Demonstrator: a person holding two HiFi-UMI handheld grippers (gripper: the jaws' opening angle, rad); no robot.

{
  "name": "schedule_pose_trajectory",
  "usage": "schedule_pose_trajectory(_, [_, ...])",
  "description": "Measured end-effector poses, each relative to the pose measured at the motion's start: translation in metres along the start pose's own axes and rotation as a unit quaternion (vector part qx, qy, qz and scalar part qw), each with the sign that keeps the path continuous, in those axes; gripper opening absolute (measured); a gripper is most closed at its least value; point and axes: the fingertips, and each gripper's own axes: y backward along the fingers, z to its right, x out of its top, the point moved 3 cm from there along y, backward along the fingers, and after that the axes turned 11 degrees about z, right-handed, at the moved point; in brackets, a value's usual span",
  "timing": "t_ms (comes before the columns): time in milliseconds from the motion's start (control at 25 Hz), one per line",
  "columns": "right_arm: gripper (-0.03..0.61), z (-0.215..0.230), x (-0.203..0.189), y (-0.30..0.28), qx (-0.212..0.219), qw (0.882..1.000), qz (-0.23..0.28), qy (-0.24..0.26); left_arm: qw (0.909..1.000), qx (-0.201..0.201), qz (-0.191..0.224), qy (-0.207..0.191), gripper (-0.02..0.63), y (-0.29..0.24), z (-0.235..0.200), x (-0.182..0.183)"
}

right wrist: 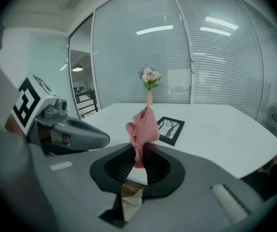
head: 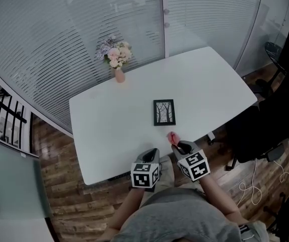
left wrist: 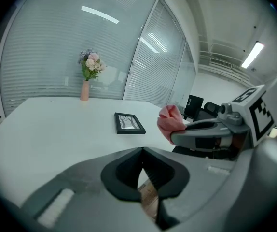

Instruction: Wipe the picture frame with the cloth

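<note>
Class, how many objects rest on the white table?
2: the picture frame lies flat near the middle; the flower vase stands near the far edge. None seem hidden.

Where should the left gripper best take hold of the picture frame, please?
The picture frame lies flat on the table, so only its thin border offers a grip. I'd pinch the near-left corner, coming in low from the person's side with the left gripper, probably leaving the face free for the cloth.
</note>
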Motion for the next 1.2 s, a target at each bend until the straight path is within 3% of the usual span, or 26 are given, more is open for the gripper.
schedule_pose_trajectory(1200, [0.041, -0.007, 0.001, 0.002, -0.003, 1.000, 0.010, -0.011, 1.0000, 0.001, 0.006, 0.008, 0.002, 0.003, 0.001, 0.002])
